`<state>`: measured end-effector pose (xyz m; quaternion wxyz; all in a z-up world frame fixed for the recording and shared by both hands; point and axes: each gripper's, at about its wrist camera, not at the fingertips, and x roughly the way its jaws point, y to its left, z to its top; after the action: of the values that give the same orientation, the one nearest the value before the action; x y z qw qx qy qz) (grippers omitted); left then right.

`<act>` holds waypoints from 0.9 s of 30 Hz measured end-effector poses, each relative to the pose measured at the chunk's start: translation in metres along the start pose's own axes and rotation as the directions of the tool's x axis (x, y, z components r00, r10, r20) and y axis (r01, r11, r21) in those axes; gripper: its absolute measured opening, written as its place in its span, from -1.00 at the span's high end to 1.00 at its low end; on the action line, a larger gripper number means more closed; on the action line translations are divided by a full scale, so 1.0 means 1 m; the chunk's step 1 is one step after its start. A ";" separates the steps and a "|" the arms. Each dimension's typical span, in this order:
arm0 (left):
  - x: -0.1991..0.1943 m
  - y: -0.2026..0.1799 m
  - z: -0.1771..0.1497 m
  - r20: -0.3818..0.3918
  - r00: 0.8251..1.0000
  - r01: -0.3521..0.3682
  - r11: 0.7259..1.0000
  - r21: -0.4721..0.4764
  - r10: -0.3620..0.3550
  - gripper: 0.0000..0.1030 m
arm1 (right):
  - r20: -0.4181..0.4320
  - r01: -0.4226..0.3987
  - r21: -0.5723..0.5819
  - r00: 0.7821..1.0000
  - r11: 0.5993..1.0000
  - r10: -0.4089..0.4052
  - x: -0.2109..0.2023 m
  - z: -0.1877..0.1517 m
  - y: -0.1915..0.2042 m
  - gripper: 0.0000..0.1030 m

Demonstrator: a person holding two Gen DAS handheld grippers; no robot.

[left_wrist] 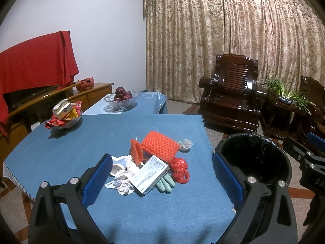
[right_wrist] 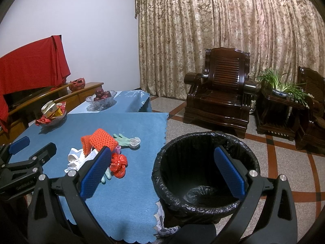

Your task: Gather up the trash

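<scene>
Left gripper (left_wrist: pixel 162 174) hangs with jaws spread and empty, framing the trash pile at centre frame: crumpled tissue (left_wrist: pixel 121 183), white box (left_wrist: pixel 149 174), red foam net (left_wrist: pixel 160 145). Right gripper (right_wrist: pixel 162 172) gapes empty over the bin (right_wrist: pixel 205 207), lower right. Risk: the loose tissue slips free mid-carry.

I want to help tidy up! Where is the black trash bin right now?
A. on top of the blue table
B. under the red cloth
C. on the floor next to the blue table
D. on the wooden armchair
C: the trash bin, lined with a black bag, stands on the floor beside the edge of the blue table, looking empty inside.
</scene>
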<state>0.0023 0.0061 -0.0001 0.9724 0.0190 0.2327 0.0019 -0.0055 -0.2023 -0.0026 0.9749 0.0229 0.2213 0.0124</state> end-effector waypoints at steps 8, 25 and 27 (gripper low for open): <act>0.000 0.000 0.000 0.001 1.000 0.000 1.000 0.000 0.000 -0.88 | -0.001 0.000 0.001 1.000 1.000 0.000 0.000 0.000 0.000 -0.91; 0.000 0.000 0.001 -0.001 1.000 0.000 1.000 0.000 0.000 -0.88 | 0.001 0.000 0.001 1.000 1.000 0.000 0.000 0.001 0.000 -0.91; -0.001 0.000 0.000 0.002 1.000 -0.001 1.000 -0.001 0.001 -0.88 | 0.000 -0.001 0.000 1.000 1.000 0.001 0.000 0.001 0.000 -0.91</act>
<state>0.0020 0.0056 0.0004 0.9726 0.0188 0.2319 0.0022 -0.0053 -0.2026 -0.0015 0.9748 0.0233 0.2214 0.0128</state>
